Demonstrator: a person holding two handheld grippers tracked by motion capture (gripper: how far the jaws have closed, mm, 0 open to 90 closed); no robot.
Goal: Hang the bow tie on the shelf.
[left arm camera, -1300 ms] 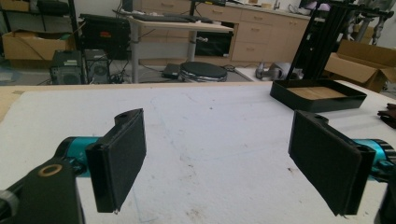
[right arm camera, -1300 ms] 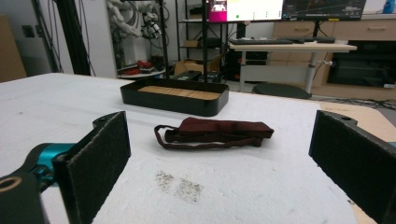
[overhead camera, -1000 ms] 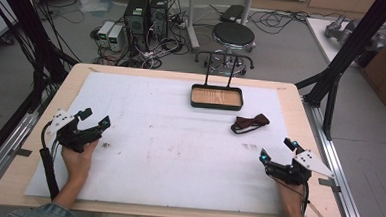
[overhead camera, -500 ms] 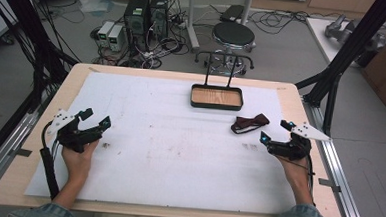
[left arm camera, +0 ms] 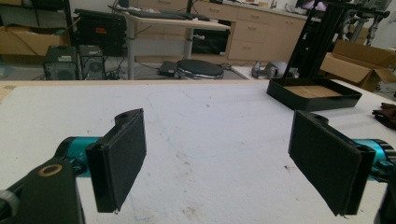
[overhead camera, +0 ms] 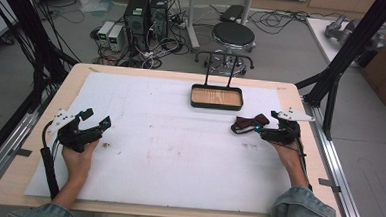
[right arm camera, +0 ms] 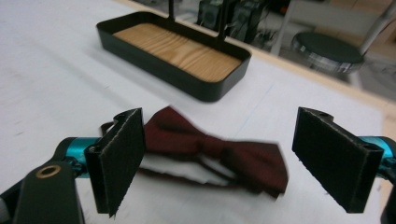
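A dark red bow tie lies on the white table cover at four o'clock from the black tray. The right gripper, jaws apart, sits just beside the tie; the left gripper, jaws apart, rests at nine o'clock. No writing is readable.

From above our side of the table we look forward and down over the whole top to the floor beyond. Riding low on the left gripper, we face across the paper toward the far right, where the black tray sits well off. On the right gripper we sit close over the bow tie, the same tray just beyond.
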